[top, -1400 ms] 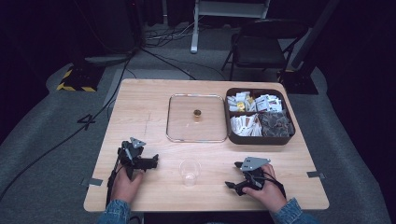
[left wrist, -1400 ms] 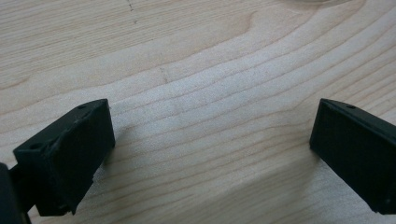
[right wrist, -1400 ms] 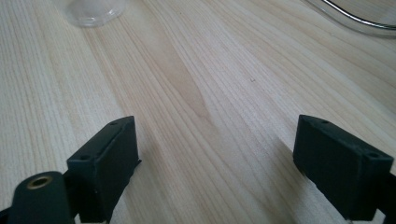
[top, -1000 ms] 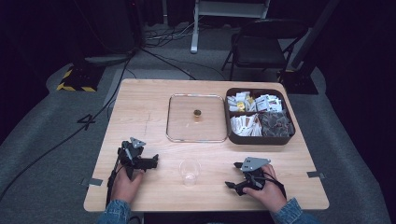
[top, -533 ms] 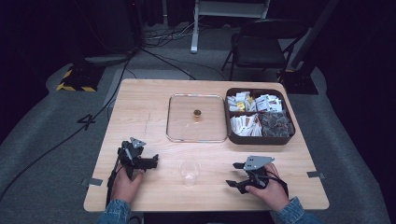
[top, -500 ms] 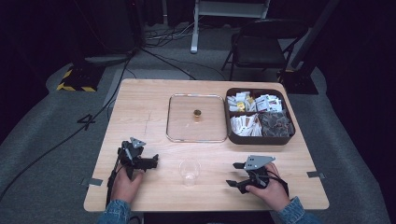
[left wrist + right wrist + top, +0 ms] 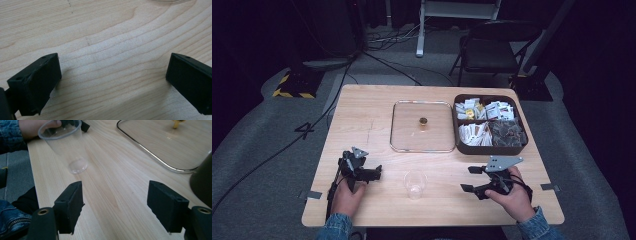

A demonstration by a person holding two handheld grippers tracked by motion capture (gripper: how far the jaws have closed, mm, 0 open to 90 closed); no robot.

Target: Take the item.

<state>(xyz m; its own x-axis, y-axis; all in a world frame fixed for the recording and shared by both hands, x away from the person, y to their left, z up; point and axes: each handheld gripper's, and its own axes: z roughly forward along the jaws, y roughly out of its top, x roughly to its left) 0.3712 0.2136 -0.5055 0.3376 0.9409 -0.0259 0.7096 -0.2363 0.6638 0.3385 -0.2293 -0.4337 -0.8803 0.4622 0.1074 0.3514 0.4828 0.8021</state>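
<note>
Light wooden table point(image 7: 362, 120) on grey carpet point(image 7: 257, 150) in a dark room, folding chair point(image 7: 492, 50) behind it.

Left gripper point(image 7: 373, 172) and right gripper point(image 7: 468, 179) rest near the front edge, jaws spread and empty, a clear plastic cup point(image 7: 414, 183) upright between them. Farther back, a glass lid point(image 7: 422, 127) lies beside a dark compartment tray point(image 7: 490, 125) of packets.
</note>
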